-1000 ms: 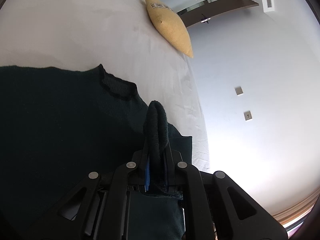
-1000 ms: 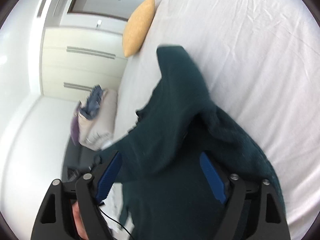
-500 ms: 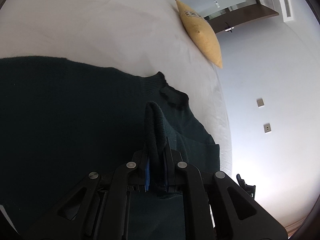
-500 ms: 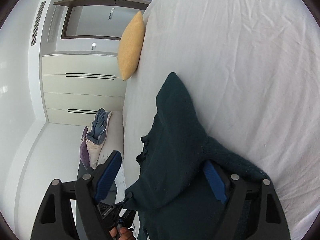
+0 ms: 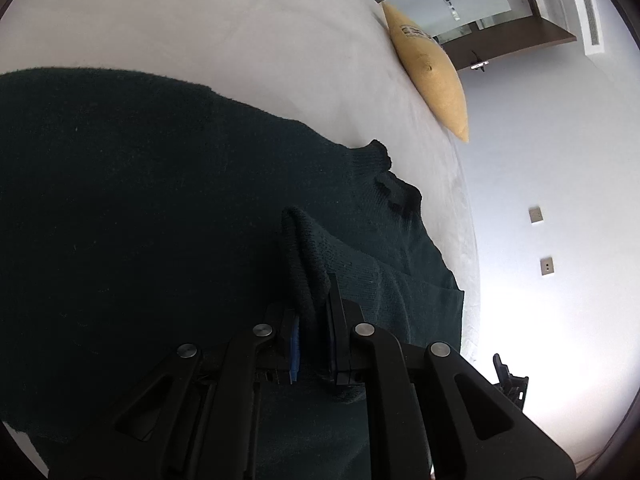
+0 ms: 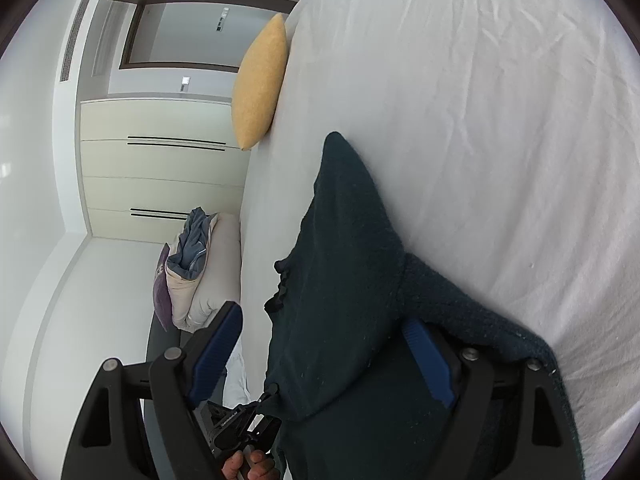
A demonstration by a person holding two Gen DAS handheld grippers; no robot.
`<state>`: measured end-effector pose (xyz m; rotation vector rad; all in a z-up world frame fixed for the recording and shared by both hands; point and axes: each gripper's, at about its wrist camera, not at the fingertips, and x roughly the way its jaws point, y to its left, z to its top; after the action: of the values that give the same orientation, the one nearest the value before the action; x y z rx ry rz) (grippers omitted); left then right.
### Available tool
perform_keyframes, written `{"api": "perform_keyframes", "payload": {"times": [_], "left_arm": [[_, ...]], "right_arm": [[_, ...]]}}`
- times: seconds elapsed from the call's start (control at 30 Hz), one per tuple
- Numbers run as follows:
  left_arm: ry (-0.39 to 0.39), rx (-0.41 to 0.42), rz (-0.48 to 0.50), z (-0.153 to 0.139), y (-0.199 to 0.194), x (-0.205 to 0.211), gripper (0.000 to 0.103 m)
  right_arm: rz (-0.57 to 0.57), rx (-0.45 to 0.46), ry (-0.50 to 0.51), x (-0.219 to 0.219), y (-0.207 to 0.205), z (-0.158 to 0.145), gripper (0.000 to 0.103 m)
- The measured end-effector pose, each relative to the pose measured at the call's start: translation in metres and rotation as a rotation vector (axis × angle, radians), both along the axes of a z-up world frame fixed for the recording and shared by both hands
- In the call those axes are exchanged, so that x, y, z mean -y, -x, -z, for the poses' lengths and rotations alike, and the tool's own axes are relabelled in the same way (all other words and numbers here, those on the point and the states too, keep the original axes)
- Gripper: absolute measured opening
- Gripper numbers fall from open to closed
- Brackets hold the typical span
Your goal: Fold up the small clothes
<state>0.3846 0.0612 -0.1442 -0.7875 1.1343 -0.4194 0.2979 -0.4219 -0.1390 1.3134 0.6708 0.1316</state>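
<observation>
A dark green knit sweater point(image 5: 140, 208) lies on the white bed sheet point(image 5: 200, 20), its collar point(image 5: 394, 190) toward the bed's far edge. My left gripper point(image 5: 312, 312) is shut on a fold of the sweater that sticks up between its fingers. In the right wrist view the sweater point(image 6: 344, 280) hangs and drapes between my wide-open right gripper point(image 6: 324, 356); cloth lies over the right finger point(image 6: 426, 356), but the jaws do not pinch it. The left gripper's tool and the hand on it show at the bottom of the right wrist view point(image 6: 244, 428).
A yellow pillow point(image 5: 430, 80) stands at the bed's far edge, also in the right wrist view point(image 6: 260, 84). A pile of bedding and clothes point(image 6: 192, 272) sits on a seat beside the bed. White wardrobe point(image 6: 160, 168) and walls lie beyond. White sheet point(image 6: 500, 120) spreads right.
The left gripper has carried its fold across the sweater, so more of the dark body lies in view and the collar shifted right. The right gripper stayed open and the sweater settled.
</observation>
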Motion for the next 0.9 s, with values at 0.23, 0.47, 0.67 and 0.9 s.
{"api": "perform_keyframes", "payload": {"times": [0.23,0.47,0.67,0.9], "left_arm": [[0.017,-0.021,0.019,0.003,0.006,-0.009,0.012],[-0.149,-0.035,0.007,-0.016,0.024,-0.046,0.012],[-0.308,0.121,0.057,-0.062,0.038,-0.021,0.012],[-0.396,0.124,0.209,-0.031,0.035,0.048,0.012]], "right_arm": [[-0.049,-0.048,0.032,0.000,0.011,-0.012,0.084],[-0.092,-0.046,0.133,0.008,0.021,-0.040,0.085],[-0.141,0.029,0.186,0.011,-0.012,-0.065,0.085],[-0.254,0.014,0.196,0.013,-0.088,-0.051,0.085]]}}
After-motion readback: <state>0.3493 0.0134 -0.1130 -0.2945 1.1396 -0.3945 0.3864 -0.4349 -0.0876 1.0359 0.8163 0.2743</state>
